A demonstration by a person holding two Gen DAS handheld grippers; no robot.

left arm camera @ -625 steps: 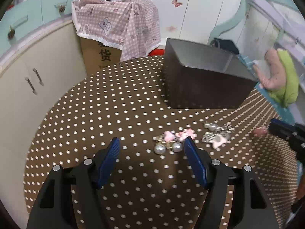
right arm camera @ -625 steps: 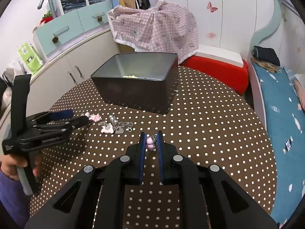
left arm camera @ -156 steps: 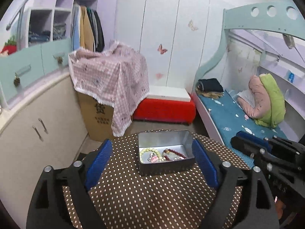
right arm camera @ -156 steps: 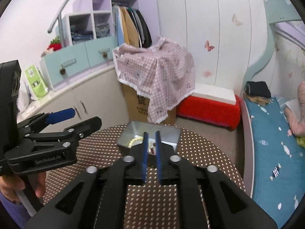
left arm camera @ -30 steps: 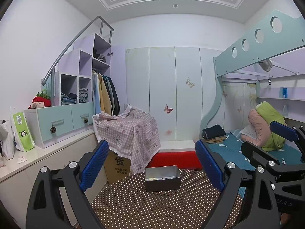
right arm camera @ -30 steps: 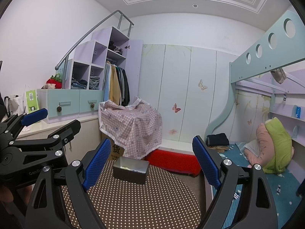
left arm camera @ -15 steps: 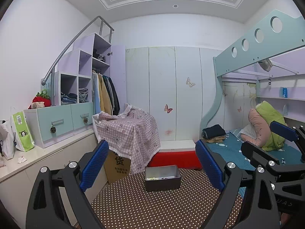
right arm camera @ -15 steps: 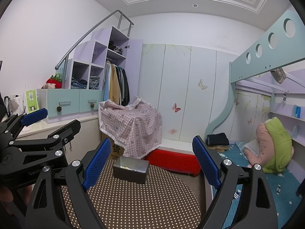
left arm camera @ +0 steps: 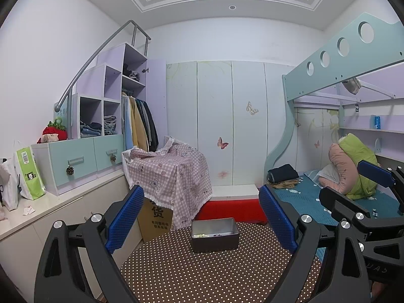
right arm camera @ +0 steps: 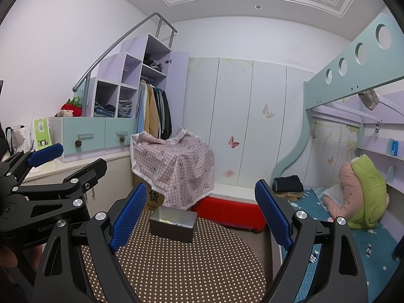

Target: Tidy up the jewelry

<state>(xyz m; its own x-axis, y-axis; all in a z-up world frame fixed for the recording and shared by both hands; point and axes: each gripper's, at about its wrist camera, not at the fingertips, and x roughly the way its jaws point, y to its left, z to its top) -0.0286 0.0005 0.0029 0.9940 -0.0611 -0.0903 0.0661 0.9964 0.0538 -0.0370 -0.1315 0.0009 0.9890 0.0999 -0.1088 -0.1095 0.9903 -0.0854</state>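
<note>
The left gripper (left arm camera: pixel 200 219) and right gripper (right arm camera: pixel 199 214) were held level, side by side. Both stood with blue-padded fingers (right arm camera: pixel 128 212) spread wide, gripping nothing.

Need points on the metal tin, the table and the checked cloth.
metal tin (left arm camera: pixel 215 242): left wrist view, front wall.
table (left arm camera: pixel 202 272): left wrist view, bare dotted top in front of the tin.
checked cloth (right arm camera: pixel 174 174): right wrist view, front drape.
</note>
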